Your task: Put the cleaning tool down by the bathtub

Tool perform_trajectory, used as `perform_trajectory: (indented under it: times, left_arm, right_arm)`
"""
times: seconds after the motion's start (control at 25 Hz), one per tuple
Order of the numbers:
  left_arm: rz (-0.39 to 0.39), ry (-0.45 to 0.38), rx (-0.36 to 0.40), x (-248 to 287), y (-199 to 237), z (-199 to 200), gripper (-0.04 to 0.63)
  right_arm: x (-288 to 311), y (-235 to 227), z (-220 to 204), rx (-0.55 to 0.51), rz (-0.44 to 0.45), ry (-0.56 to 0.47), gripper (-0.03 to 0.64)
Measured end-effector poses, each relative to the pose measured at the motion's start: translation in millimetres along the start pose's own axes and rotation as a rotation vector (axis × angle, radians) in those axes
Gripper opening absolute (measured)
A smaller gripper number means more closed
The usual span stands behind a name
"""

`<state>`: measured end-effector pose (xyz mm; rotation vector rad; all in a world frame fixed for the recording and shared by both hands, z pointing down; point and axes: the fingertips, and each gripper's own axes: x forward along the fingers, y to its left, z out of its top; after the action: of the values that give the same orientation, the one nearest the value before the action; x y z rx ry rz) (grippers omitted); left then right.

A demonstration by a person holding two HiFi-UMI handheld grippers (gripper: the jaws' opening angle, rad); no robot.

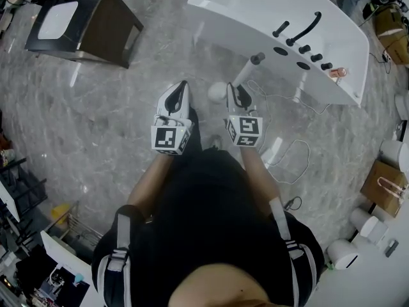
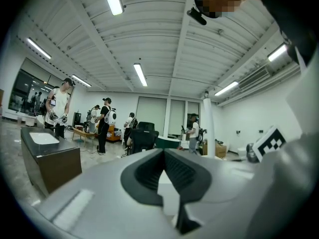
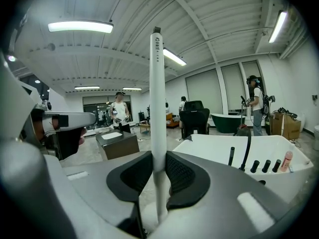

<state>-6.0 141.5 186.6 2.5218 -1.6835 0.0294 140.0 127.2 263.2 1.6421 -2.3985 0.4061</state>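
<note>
We hold two tools over the grey marble floor [image 1: 96, 126], in front of the white bathtub [image 1: 243, 11] [image 3: 214, 148]. Our right tool [image 1: 238, 94] [image 3: 159, 168] is clenched on the handle of a white cleaning wand [image 1: 248, 72] [image 3: 158, 108]. The slim shaft runs out from between the pads toward the bathtub, its dark end near the tub's wall. Our left tool [image 1: 179, 94] [image 2: 163, 156], farther from the bathtub, is clenched on nothing.

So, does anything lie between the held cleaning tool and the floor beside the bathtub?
Only a thin cable looped on the floor beside the bathtub; nothing else shows below the cleaning tool in the right gripper.
</note>
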Motion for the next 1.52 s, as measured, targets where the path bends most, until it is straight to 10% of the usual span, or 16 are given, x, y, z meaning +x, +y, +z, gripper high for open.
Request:
perform_trajectory:
  times: [1.52]
  left_arm:
    - [0.018,0.114,-0.063,104.1,114.6,-99.9,0.009]
  right_arm:
    - [175.8,9.4,-68.5,0.053,-0.034,0.135,0.084]
